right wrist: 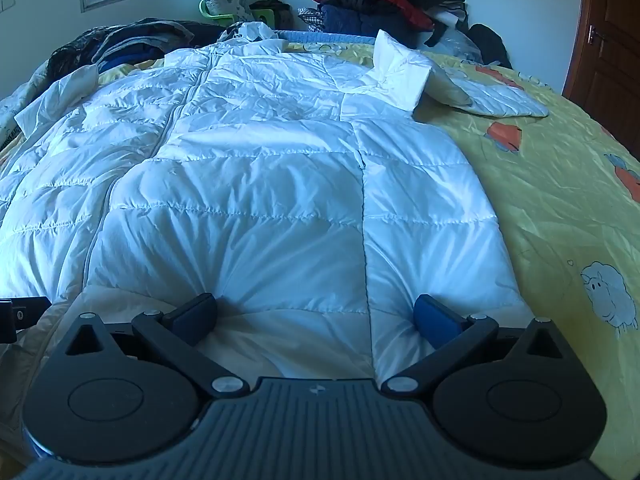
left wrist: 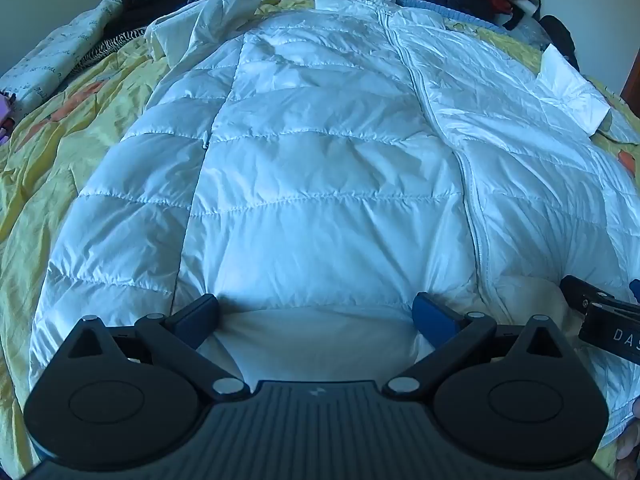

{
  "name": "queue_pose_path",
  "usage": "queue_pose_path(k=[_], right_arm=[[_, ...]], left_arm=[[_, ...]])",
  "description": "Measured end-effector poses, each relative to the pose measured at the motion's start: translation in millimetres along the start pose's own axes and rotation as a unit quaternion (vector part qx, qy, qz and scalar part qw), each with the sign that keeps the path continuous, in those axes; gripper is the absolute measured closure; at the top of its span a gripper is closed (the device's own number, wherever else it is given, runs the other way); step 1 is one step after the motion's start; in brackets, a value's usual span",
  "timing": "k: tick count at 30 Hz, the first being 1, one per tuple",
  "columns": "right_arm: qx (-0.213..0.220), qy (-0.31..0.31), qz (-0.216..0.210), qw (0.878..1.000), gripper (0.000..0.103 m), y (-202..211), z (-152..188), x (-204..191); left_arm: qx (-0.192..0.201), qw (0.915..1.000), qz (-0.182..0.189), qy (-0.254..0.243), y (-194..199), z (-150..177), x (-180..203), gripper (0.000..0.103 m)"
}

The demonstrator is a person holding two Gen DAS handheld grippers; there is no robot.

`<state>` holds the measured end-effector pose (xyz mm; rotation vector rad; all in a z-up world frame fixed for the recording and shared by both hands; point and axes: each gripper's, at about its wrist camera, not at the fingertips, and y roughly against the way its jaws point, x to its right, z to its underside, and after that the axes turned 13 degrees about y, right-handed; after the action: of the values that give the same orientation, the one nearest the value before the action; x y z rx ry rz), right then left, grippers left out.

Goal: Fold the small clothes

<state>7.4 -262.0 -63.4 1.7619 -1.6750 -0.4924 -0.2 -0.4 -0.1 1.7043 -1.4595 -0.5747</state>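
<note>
- Jacket [left wrist: 320, 168] lies flat, zipped, on sheet [left wrist: 52, 168]; hem at both grippers, collar far ahead.
- L gripper [left wrist: 316, 314]: jaws spread wide, hem between them, fabric bunched at the tips. No pinch yet.
- R gripper [right wrist: 316, 314]: same, jaws released, hem edge and lining between them.
- Step, prob.: set to grab hem for first fold.
- Next: clench both on hem, lift evenly, carry toward collar. Slick, puffy fabric, so bite deep.

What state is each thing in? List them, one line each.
White quilted puffer jacket: spread flat, zipped shut, hem puckered.
Left gripper: fingers open at the hem.
Right gripper: fingers open at the hem.
Yellow cartoon-print bedsheet: wrinkled.
Brown wooden door: closed.
</note>
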Motion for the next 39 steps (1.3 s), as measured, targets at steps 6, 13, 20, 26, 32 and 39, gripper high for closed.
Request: queue_pose_path(k=[6,13,20,26,32,39], right_arm=[[-0.001,-0.001,-0.001,1.0,0.0,0.0,0.0,0.0],[-0.001,-0.001,0.0,1.0,0.0,0.1,0.1,-0.1],[0.0,0.0,0.0,1.0,0.0,0.1,0.2,-0.1],[0.0,0.0,0.0,1.0,0.0,-0.1,0.4,-0.3],[0.0,-0.001,0.0,1.0,0.0,-0.1,0.7,-0.4],[0.001,-0.001,0.0,1.0,0.0,0.3,1.1,-0.6]], left_arm=[[-0.006,1.0,0.0,0.001,0.0,0.4,-1.5,0.0],[-0.005,1.0,0.005,-0.002,-1.3,0.9,-2.2,0.0],[-0.008,0.9999,0.006,-0.003,-0.5,-0.6,-1.9,0.0],[-0.001,1.0,0.002,-0.007,-0.2,1.0,0.2,0.0],[0.002,0.9999,0.0,-0.011,0.7,3.0,0.6,0.0],[0.0,0.9999,0.0,-0.012,1.1,1.1,0.9,0.0]])
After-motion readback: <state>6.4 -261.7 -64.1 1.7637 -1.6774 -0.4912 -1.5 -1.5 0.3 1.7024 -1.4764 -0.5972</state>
